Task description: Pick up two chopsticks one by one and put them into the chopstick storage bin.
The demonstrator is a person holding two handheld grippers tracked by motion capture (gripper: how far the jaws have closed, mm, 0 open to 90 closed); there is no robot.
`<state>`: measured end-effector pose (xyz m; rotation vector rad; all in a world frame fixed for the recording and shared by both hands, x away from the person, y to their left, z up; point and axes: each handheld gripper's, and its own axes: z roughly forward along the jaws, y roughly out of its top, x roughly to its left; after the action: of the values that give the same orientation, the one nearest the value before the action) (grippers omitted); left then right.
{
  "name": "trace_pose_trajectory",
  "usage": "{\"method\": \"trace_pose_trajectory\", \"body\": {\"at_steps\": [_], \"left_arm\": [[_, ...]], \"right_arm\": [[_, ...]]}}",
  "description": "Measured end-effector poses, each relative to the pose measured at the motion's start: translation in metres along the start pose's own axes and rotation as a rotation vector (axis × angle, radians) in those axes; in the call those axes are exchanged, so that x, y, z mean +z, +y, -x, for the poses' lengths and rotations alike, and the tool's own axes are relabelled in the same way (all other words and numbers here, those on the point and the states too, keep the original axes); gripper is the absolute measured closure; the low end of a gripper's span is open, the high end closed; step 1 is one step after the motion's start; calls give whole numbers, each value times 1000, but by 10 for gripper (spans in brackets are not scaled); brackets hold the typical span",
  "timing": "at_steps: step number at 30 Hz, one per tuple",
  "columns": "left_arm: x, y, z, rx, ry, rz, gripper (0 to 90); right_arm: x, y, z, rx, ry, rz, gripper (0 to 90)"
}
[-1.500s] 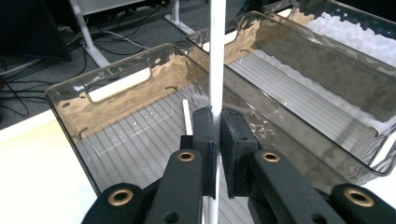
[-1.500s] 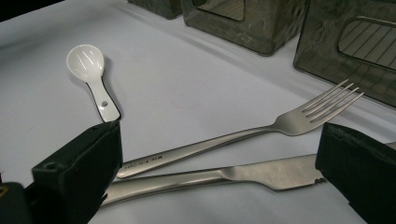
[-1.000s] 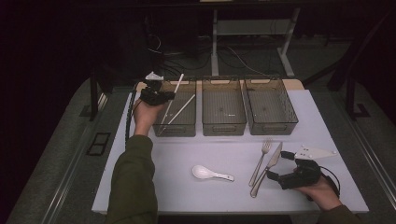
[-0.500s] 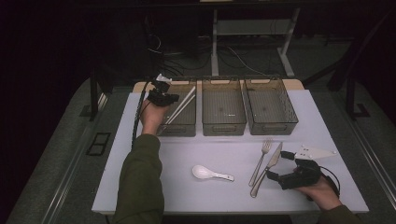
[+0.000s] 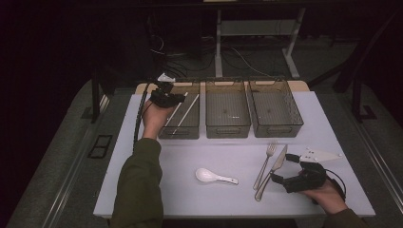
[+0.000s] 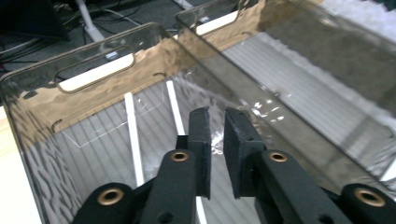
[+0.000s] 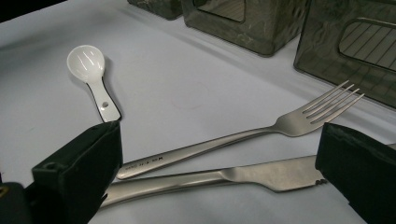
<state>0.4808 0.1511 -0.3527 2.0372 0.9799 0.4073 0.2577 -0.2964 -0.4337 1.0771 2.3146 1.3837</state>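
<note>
We've got a white table (image 5: 304, 118) in a dark room, cables on the floor behind it. Three smoky bins along the back. The left bin (image 5: 183, 130) is our landmark: two white chopsticks (image 6: 132, 135) lie in it. The left gripper (image 6: 216, 126) hangs over it, jaws nearly together with nothing between them, having just opened a crack. Well right of that bin: one spoon (image 5: 214, 176), one fork (image 5: 264, 164), one knife (image 5: 272, 171). The right gripper (image 5: 285, 168) is spread wide around the knife.
</note>
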Motion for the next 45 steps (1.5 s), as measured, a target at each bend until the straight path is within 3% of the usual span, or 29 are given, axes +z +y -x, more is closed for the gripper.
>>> {"method": "trace_pose_trajectory", "body": {"at_steps": [3,9,15,27,35,45], "left_arm": [[-8,3,5,23,-29,6,724],[-22,8,22,30,-85,40,637],[-28,6,35,70,-144,30,539],[-42,-24,59,106,-218,70,407],[-57,-49,76,112,-223,109,303],[-64,-84,89,122,-218,100,218]], "right_arm": [[0,0,0,-3,0,-2,8],[0,0,-1,-6,-1,-4,8],[0,0,-1,-7,-2,-4,8],[0,0,-1,-6,-2,-6,8],[0,0,-1,-8,-2,-5,8],[-1,0,-2,-14,-1,-2,8]]}}
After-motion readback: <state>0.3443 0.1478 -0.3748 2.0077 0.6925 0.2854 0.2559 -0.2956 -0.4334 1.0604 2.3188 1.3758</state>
